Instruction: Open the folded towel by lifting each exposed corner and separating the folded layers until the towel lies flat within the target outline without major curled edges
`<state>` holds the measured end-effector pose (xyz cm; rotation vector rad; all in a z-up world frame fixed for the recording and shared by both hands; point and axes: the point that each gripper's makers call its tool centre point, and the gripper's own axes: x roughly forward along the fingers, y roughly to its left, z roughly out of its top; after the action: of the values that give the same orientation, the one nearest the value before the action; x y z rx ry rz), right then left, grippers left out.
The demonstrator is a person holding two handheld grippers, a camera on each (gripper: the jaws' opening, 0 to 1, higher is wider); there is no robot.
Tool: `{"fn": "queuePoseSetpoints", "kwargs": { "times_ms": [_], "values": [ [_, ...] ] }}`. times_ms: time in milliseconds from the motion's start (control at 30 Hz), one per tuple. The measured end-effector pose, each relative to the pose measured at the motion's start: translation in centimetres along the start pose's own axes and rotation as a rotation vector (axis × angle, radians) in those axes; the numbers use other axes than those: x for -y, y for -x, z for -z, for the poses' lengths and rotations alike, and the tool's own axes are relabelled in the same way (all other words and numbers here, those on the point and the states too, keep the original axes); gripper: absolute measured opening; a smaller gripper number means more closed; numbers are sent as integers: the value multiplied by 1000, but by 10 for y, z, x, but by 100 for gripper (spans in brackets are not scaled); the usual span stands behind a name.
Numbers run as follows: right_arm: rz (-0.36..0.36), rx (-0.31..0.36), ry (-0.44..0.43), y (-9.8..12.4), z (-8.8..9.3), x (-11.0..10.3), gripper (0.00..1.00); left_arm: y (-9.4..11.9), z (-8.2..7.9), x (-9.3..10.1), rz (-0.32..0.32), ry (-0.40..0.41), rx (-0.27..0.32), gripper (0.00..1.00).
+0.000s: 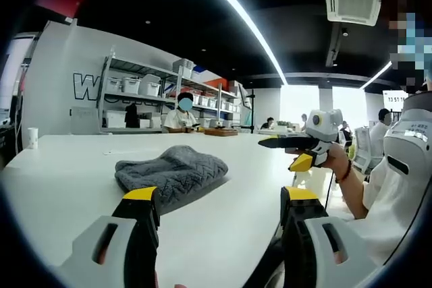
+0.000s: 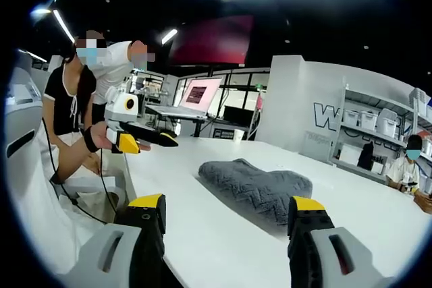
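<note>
— Workshop room around it all: dark ceiling with long light strips, metal shelving [image 1: 138,96] with white bins against a white wall, people seated and standing farther back. What's on the white counter [image 1: 61,180]?

— One grey towel [image 1: 172,173], folded into a thick bundle, lying on the counter. In the left gripper view it sits just beyond the left jaw tip, toward the left of centre. In the right gripper view the towel [image 2: 256,190] lies ahead, between the two jaws and past their tips.

— Anything gripping it?

— No. The left tongs [image 1: 219,197] stand wide, yellow-tipped jaws well apart, nothing between them, low over the counter edge near the towel. The right tongs [image 2: 229,206] are likewise spread wide and hold nothing.

— Do they see each other?

— Yes. In the left gripper view the right tongs [image 1: 287,152] come in from the right, held in a hand [image 1: 334,160] above the counter's edge, apart from the towel. In the right gripper view the left tongs [image 2: 150,141] come in from the left, held in a hand [image 2: 101,138], also off the cloth.

— And the towel's shape?

— Layers still stacked, surface ribbed, edges rounded and bunched
</note>
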<state>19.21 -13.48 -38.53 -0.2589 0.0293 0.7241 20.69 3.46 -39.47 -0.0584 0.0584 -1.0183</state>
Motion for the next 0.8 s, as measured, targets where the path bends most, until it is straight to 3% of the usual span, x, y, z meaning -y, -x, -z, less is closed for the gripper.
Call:
{"fn": "queuePoseSetpoints", "kwargs": {
  "times_ms": [333, 567, 800],
  "values": [
    [-7, -8, 12, -5, -1, 1, 71, 1, -4, -4, -9, -9, 4, 72],
    [-7, -8, 20, -6, -4, 1, 70, -2, 4, -11, -34, -24, -30, 72],
    [-1, 4, -15, -8, -2, 9, 70, -4, -3, -10, -14, 3, -3, 71]
  ]
}}
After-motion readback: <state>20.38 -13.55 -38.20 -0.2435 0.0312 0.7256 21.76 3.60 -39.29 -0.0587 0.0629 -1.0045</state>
